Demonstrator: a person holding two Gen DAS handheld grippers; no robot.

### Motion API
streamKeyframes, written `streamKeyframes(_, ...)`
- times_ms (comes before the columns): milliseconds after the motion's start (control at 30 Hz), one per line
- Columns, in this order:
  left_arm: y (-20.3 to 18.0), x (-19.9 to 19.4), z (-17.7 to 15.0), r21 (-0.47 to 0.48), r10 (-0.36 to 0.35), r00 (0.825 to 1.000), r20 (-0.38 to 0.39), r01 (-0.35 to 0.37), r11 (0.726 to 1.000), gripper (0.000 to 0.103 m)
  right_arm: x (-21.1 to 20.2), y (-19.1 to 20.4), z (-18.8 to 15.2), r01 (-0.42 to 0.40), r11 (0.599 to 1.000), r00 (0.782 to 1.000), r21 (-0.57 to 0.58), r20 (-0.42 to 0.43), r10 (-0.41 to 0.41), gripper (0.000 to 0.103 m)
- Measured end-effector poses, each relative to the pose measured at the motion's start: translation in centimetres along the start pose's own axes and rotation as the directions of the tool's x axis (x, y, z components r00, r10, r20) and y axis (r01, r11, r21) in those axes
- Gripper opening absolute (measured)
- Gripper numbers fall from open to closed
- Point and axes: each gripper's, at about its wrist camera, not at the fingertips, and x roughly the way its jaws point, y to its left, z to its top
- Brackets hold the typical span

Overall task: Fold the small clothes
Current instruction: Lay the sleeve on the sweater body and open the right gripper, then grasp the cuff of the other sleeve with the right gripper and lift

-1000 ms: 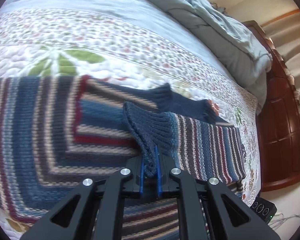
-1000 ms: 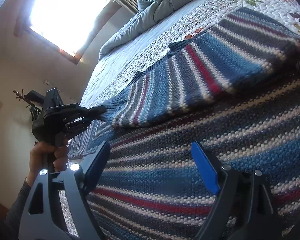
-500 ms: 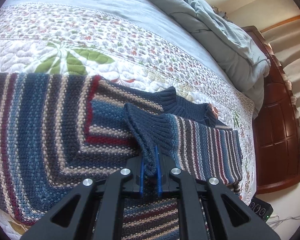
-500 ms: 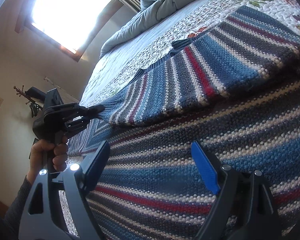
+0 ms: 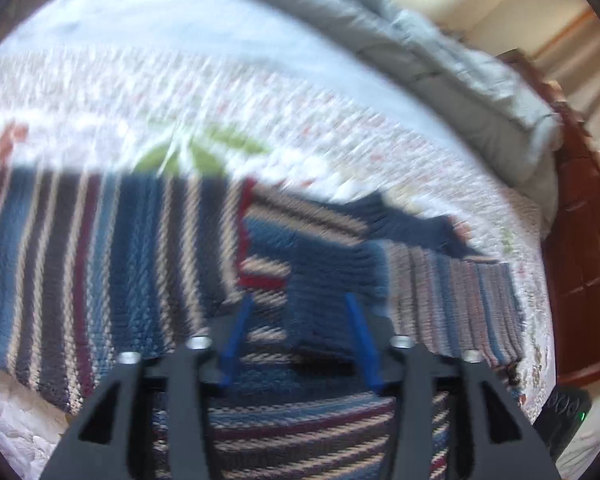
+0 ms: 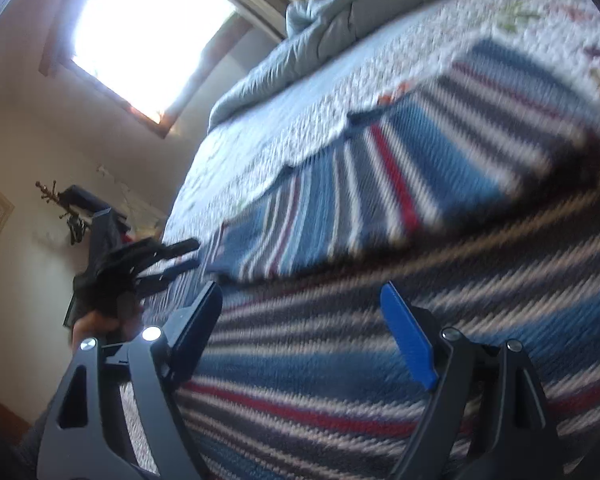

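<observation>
- Striped knit sweater is seen in the left wrist view, spread on the quilted bed; the left gripper is held low over the navy cuff, fingers parted, nothing gripped. Detail is lost to motion blur.
- In the right wrist view, the right gripper is held spread and unloaded above the sweater. The left gripper is seen beside the sleeve end, its holding hand largely hidden.
</observation>
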Motion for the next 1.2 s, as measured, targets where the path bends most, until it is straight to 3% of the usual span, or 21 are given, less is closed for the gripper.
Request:
streamKeyframes(100,-1.4,-0.6,-0.6,0.048,-0.057,0.997,0.054,0.054,0.997,0.076,-1.4,-1.0,2.3,0.025,1.0,0.997,0.006,0.068,-0.025,0.082)
streamKeyframes(233,-1.6,1.7,-1.3,0.015,-0.159,0.987,-0.014,0.159,0.987,0.076,-2.6,-4.4,5.7,0.073,0.994,0.991,0.084,0.103,-0.081,0.084)
streamKeyframes(367,-0.9,3.8,-2.5,-0.025,-0.183,0.981,-0.06,0.182,0.983,0.077,-1.4,-8.2,6.1,0.112,0.976,0.993,0.188,0.001,-0.114,0.085)
streamKeyframes(500,-0.2,3.1,-3.4,-0.057,-0.211,0.976,-0.052,0.208,0.976,0.077,-0.6,-6.1,5.1,0.188,0.978,0.98,0.088,-0.08,-0.182,0.087)
streamKeyframes(567,0.6,1.3,-3.6,-0.11,-0.249,0.968,-0.029,0.244,0.963,0.077,-0.6,-3.5,4.8,0.149,0.988,0.985,0.043,-0.095,-0.144,0.086)
streamKeyframes(633,1.2,-1.6,-4.2,-0.135,-0.265,0.964,0.03,0.267,0.954,0.085,0.4,-0.3,4.7,0.1,0.995,0.988,-0.011,-0.115,-0.101,0.085)
streamKeyframes(667,1.5,-2.8,-4.5,-0.131,-0.258,0.965,0.055,0.263,0.956,0.093,1.6,1.5,4.5,0.068,0.997,0.987,-0.043,-0.145,-0.073,0.077)
streamKeyframes(700,2.0,-4.5,-5.1,-0.124,-0.227,0.97,0.086,0.236,0.964,0.095,3.1,3.2,4.3,0.035,0.997,0.981,-0.065,-0.186,-0.046,0.062)
streamKeyframes(767,3.6,-6.6,-5.7,-0.131,-0.186,0.975,0.124,0.202,0.971,0.096,6.3,6.0,3.6,-0.013,0.995,0.963,-0.098,-0.268,-0.013,0.045)
streamKeyframes(800,4.6,-7.5,-6.0,-0.143,-0.177,0.974,0.138,0.196,0.97,0.097,8.7,8.0,2.9,-0.021,0.989,0.95,-0.146,-0.31,-0.025,0.042)
streamKeyframes(900,9.2,-9.8,-7.5,-0.205,-0.149,0.978,0.146,0.177,0.963,0.098,14.6,12.2,1.6,0.002,0.961,0.924,-0.275,-0.366,-0.107,0.042)
streamKeyframes(1033,15.1,-13.2,-8.5,-0.259,-0.02,0.989,0.146,0.058,0.964,0.098,20.0,17.1,-0.1,0.004,0.932,0.895,-0.361,-0.414,-0.164,0.042)
streamKeyframes(1100,17.5,-15.3,-9.0,-0.294,0.066,0.976,0.207,-0.003,0.956,0.098,21.9,21.3,-1.2,-0.039,0.905,0.888,-0.424,-0.43,-0.163,0.045)
streamKeyframes(1133,19.3,-16.7,-9.4,-0.345,0.11,0.961,0.254,-0.016,0.938,0.098,22.9,23.1,-1.9,-0.055,0.891,0.884,-0.451,-0.436,-0.166,0.047)
streamKeyframes(1200,21.4,-17.9,-10.2,-0.395,0.109,0.942,0.318,0.027,0.918,0.098,25.0,27.4,-3.1,-0.098,0.861,0.872,-0.5,-0.459,-0.168,0.048)
